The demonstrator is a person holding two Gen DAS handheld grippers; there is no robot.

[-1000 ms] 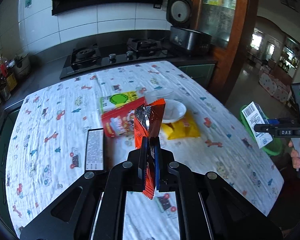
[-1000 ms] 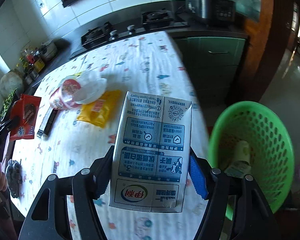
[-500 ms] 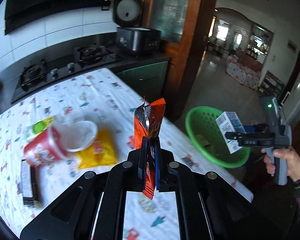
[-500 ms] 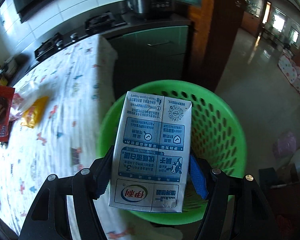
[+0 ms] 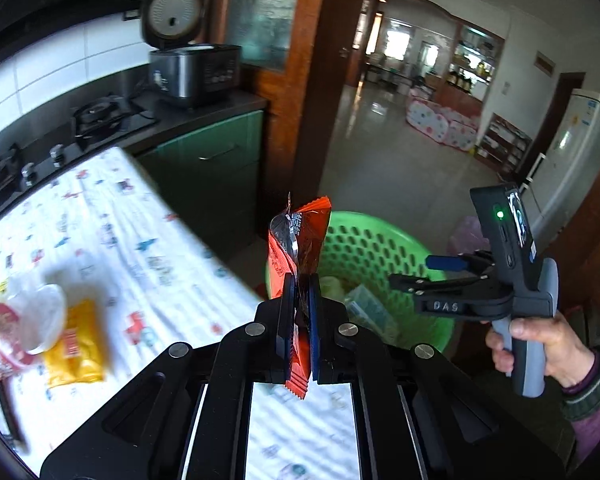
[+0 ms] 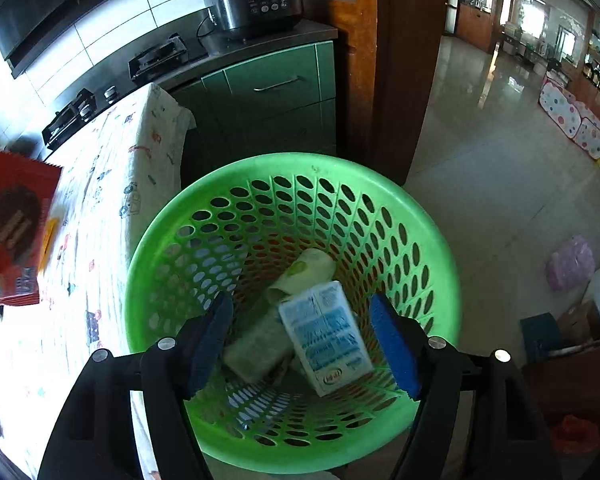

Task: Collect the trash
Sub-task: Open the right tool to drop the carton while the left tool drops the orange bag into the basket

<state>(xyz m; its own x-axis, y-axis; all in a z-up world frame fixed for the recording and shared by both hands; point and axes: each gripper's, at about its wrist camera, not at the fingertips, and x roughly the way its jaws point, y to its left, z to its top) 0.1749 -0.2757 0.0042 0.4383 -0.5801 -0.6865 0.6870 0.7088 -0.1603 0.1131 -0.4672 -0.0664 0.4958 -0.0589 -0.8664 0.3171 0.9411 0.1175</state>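
In the left wrist view, the left gripper is now swung away from the table toward the green basket, whereas a second ago it looked over the middle of the table. Its jaws stay closed narrow on the orange snack wrapper, which stands upright between them, just before the basket rim. The right gripper hangs over the basket with nothing between its fingers. A yellow packet and a noodle cup are left on the table. In the right wrist view, the right gripper is now wide open; the milk carton it held half a second ago lies inside the green basket, below the fingers and apart from them, beside a pale cup. So one piece of trash is delivered, and the wrapper seems to be next.
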